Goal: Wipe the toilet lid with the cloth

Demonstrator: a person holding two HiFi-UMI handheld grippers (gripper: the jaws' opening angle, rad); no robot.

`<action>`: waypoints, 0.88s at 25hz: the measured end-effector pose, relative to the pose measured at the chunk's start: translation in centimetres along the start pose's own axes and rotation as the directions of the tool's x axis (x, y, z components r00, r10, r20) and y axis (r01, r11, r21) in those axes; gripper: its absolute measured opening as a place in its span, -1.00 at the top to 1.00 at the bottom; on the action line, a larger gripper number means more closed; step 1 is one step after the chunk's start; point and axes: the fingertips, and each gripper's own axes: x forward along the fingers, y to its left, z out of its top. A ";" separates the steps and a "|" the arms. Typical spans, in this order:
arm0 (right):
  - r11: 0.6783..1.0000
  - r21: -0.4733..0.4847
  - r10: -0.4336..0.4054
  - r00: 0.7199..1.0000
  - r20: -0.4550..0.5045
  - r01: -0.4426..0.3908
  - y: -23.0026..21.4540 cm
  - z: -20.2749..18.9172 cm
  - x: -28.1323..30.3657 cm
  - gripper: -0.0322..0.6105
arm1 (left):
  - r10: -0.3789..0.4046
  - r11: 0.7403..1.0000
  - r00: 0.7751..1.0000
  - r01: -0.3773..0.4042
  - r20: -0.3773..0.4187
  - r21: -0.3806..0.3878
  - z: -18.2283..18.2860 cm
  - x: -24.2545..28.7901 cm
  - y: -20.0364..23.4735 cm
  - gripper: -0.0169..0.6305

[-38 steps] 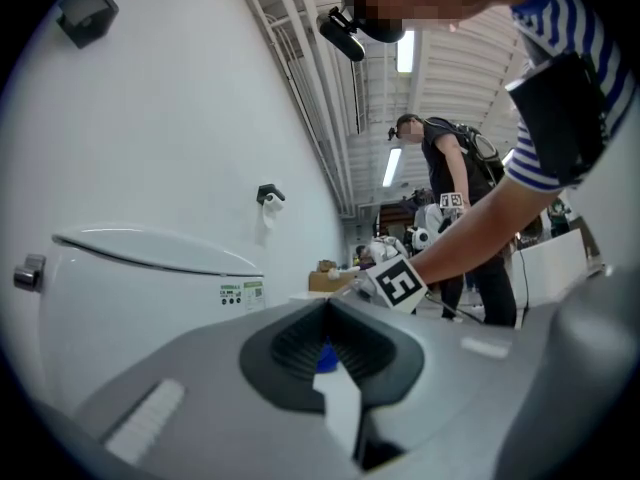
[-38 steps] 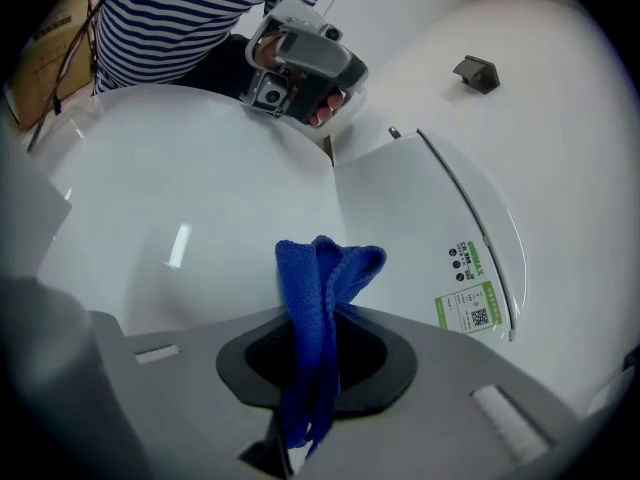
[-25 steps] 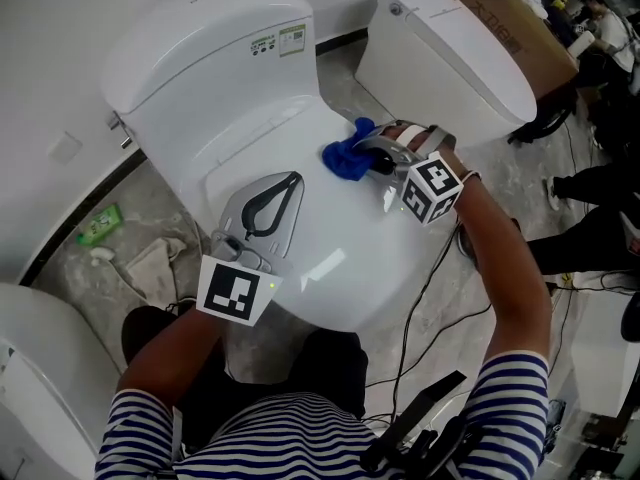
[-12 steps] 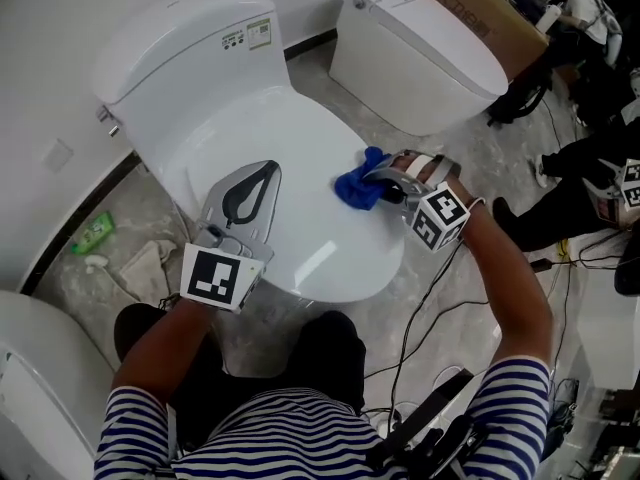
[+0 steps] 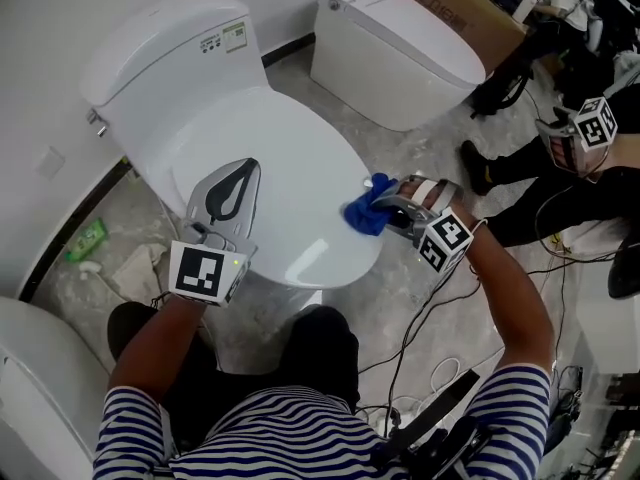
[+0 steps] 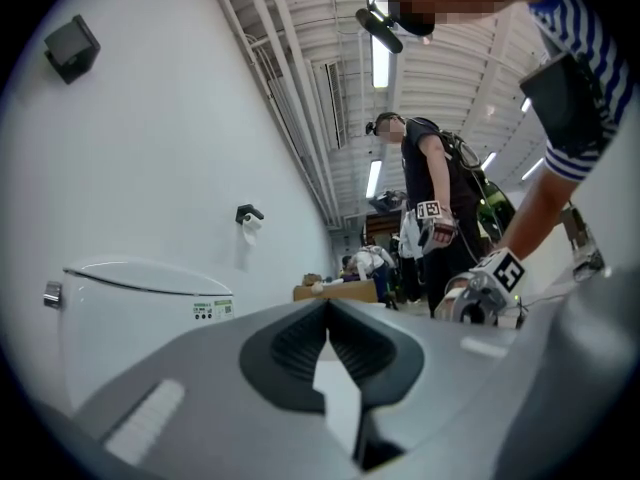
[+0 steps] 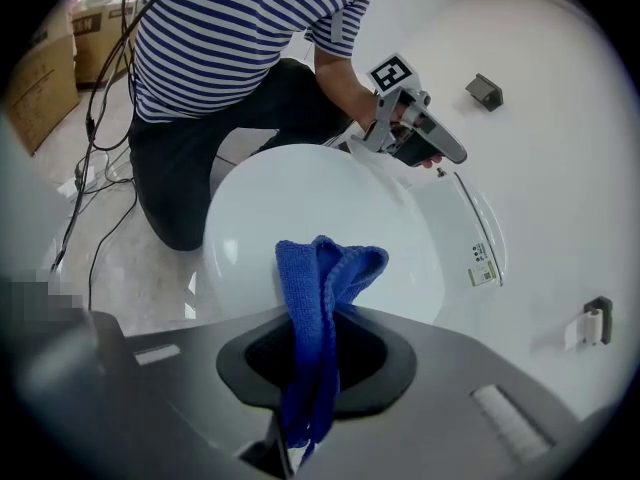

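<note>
The white toilet lid (image 5: 275, 158) lies closed below the tank (image 5: 165, 53). My right gripper (image 5: 387, 208) is shut on a blue cloth (image 5: 367, 213), which presses on the lid's right front edge. In the right gripper view the cloth (image 7: 318, 313) hangs folded between the jaws over the lid (image 7: 310, 213). My left gripper (image 5: 246, 166) rests on the left part of the lid, jaws shut with nothing between them. In the left gripper view the left gripper (image 6: 328, 320) shows its tips touching, with the tank (image 6: 130, 293) beyond.
A second toilet (image 5: 390, 43) and a cardboard box (image 5: 455, 3) stand at the back right. Cables (image 5: 440, 303) trail on the floor to the right. Another person with a gripper (image 5: 585, 126) stands at the far right. Rags (image 5: 135, 268) and a green packet (image 5: 85, 240) lie left.
My right gripper has dragged the blue cloth from the lid's back right along its right side toward the front edge. The left gripper stays on the lid.
</note>
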 end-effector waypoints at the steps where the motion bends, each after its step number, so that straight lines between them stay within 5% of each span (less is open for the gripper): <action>1: 1.000 0.005 0.000 1.000 0.000 0.000 0.5 -0.1 -0.3 0.71 | -0.003 1.000 1.000 0.003 0.002 0.003 0.1 0.0 -0.2 0.94; 11: 1.000 -0.010 0.011 1.000 -0.007 -0.011 0.6 -0.4 -1.2 0.71 | -0.004 1.000 1.000 0.004 0.002 0.002 0.3 0.2 -0.4 0.93; 22: 0.989 -0.124 -0.072 0.995 0.062 0.079 -12.1 3.5 3.8 0.70 | 0.033 0.999 0.999 -0.033 -0.002 -0.031 -0.4 -0.9 4.1 0.93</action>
